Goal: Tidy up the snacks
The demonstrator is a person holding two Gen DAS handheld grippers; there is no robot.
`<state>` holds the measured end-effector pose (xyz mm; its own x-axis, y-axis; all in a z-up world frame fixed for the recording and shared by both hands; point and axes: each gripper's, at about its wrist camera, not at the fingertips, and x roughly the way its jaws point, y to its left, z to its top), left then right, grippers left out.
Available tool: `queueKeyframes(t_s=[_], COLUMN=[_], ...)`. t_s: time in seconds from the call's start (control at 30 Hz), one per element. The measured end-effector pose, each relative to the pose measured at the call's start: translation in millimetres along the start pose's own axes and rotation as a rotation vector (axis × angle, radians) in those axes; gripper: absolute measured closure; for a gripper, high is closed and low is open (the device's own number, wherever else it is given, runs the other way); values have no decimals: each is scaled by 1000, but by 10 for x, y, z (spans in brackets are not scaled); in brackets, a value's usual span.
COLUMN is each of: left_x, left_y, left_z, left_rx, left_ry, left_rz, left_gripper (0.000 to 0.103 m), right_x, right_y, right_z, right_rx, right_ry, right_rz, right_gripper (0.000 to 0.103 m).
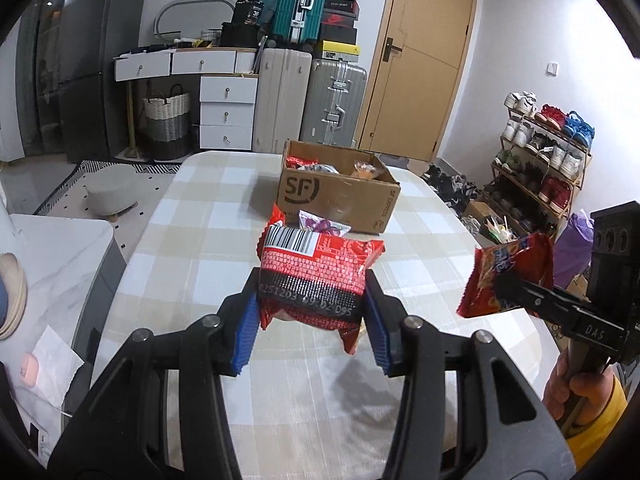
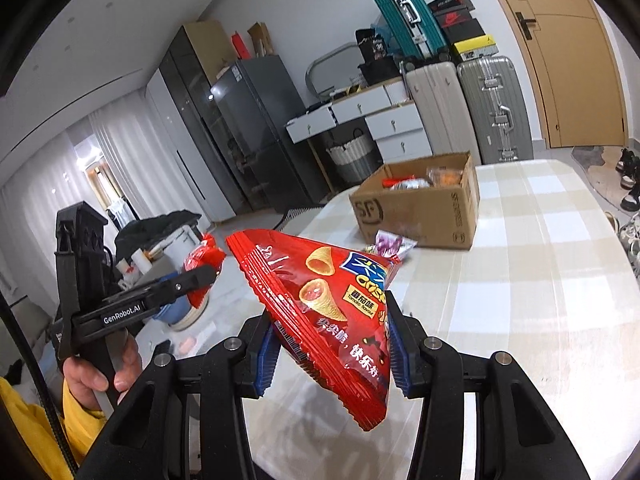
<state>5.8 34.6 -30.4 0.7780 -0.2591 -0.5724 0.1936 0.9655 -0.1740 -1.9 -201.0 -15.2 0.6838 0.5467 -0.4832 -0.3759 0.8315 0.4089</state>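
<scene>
A red snack bag with a barcode (image 1: 312,280) is up in the air over the table (image 1: 192,240). The left gripper (image 1: 311,320) squeezes it from both sides with its blue pads (image 1: 245,332). This gripper tips down a little toward the table.

A second red bag with cone snacks on it (image 2: 336,308) is up in the air too. The right gripper (image 2: 331,350) pinches it tight, and the bag hangs tilted, with one corner pointing down. A hand (image 1: 576,390) in a yellow sleeve holds this gripper by its handle.

Farther along the table sits an open cardboard box (image 1: 340,196) with snacks inside. A small purple packet (image 1: 322,226) lies on the checked cloth just in front of the box. Behind the table stand suitcases (image 1: 332,100) and a brown door (image 1: 424,56).
</scene>
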Motion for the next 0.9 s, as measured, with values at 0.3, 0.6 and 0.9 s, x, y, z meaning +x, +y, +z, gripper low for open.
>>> queueKeyframes(t_s=[0.3,0.6,0.9], left_x=[-1,199,711], left_y=[14,1,-96], left_z=[-29,280,802], left_rx=[8,19,109], left_ry=[5,10,25], left_rz=[3,-8,34], left_gripper=[59,59,59], right_x=[77,104,167], right_y=[-19,-143,-248], right_z=[2,198,787], right_rx=[13,32,4], right_ry=[3,-31,-90], right_rz=[21,44,61], right_gripper=[57,57,57])
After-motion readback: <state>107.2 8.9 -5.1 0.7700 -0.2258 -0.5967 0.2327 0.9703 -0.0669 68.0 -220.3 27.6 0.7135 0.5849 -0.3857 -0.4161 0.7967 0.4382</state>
